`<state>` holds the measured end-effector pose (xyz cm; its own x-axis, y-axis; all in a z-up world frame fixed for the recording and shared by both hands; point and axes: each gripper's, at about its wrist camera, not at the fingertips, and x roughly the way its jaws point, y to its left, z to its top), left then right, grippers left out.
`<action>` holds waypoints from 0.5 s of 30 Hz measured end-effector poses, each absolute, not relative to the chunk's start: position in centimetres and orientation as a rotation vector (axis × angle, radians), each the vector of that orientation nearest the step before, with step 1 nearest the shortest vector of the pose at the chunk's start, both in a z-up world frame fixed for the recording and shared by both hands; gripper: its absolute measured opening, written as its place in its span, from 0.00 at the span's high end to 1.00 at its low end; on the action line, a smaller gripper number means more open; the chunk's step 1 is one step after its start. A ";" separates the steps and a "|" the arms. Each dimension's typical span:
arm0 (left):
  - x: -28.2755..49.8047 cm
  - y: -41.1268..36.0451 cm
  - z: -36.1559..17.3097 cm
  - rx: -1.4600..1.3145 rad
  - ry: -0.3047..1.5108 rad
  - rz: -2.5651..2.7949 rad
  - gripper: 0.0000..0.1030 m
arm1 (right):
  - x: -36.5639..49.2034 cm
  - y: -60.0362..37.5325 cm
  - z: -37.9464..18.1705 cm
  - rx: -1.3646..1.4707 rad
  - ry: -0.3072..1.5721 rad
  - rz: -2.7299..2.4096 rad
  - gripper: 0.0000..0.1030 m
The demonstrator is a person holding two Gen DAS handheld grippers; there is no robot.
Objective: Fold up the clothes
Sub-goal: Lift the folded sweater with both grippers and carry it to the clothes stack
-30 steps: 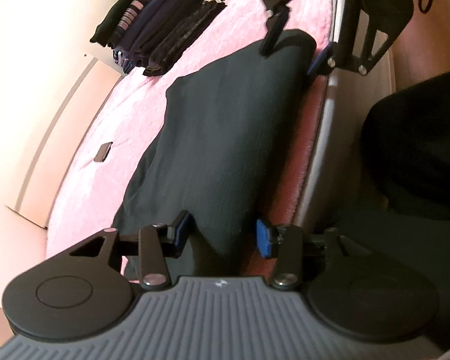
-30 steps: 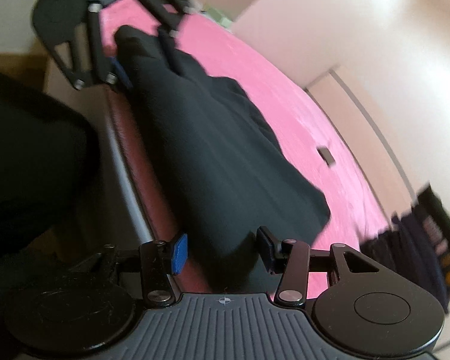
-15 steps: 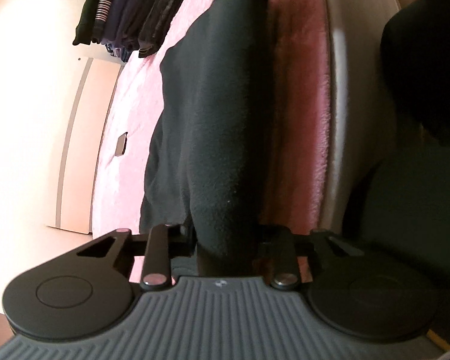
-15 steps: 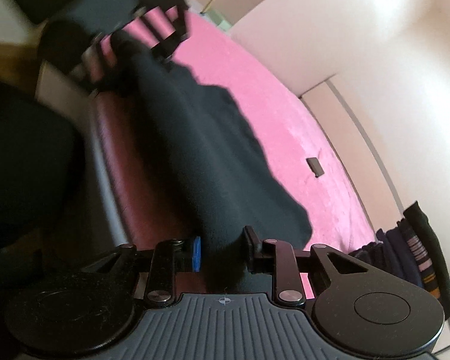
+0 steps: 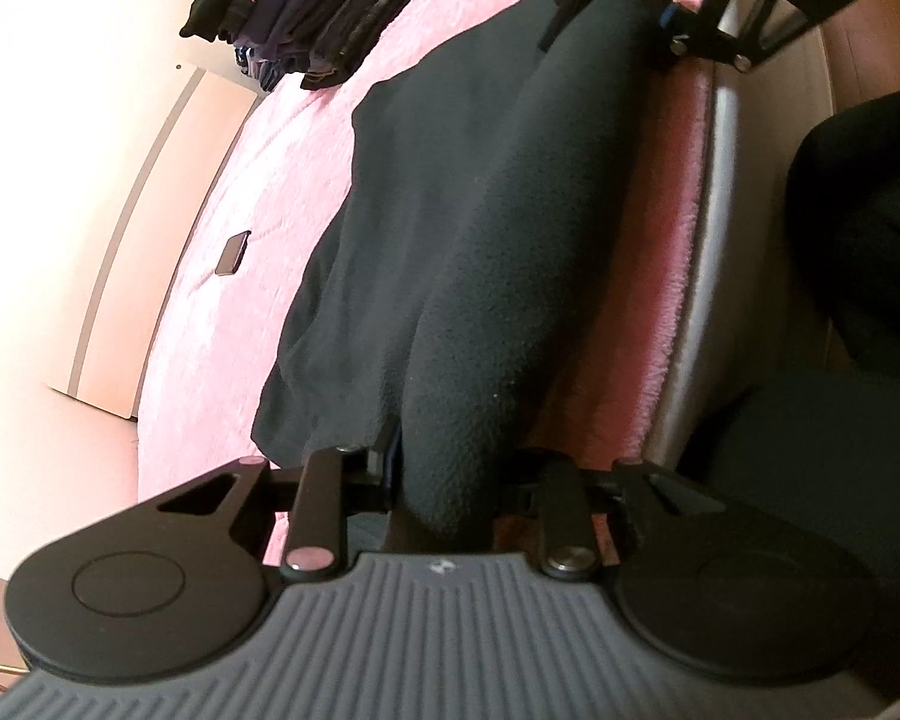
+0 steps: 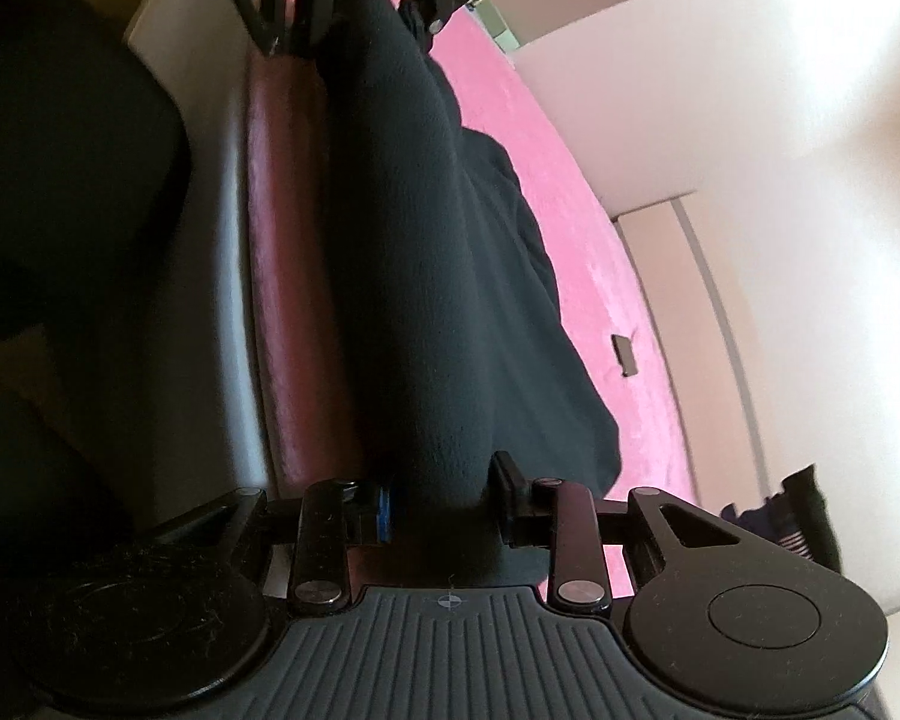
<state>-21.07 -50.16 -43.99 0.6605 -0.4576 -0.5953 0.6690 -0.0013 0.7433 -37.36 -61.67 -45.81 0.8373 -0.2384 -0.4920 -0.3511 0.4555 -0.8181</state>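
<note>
item: black fleece garment (image 5: 480, 228), on pink blanket (image 5: 222, 324) at bed's near edge. left gripper (image 5: 450, 480) and right gripper (image 6: 444, 504) each clamped on opposite ends; long axis spans them, edge raised. folded stack (image 5: 306, 6) beyond.

Two tongs (image 5: 450, 480) (image 6: 444, 504), one black garment (image 5: 450, 210), one clothes pile (image 5: 306, 6), one small dark object (image 5: 233, 253).

The left gripper (image 5: 450, 480) has its fingers (image 5: 384, 474) pinched on a fold of black fleece garment (image 5: 480, 228); the right gripper (image 6: 444, 504) clamps the opposite end, the two facing each other
</note>
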 end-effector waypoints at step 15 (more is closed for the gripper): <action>-18.0 -51.5 -38.9 1.325 0.414 -1.048 0.80 | -32.8 -64.4 -39.0 -0.861 0.800 0.252 0.81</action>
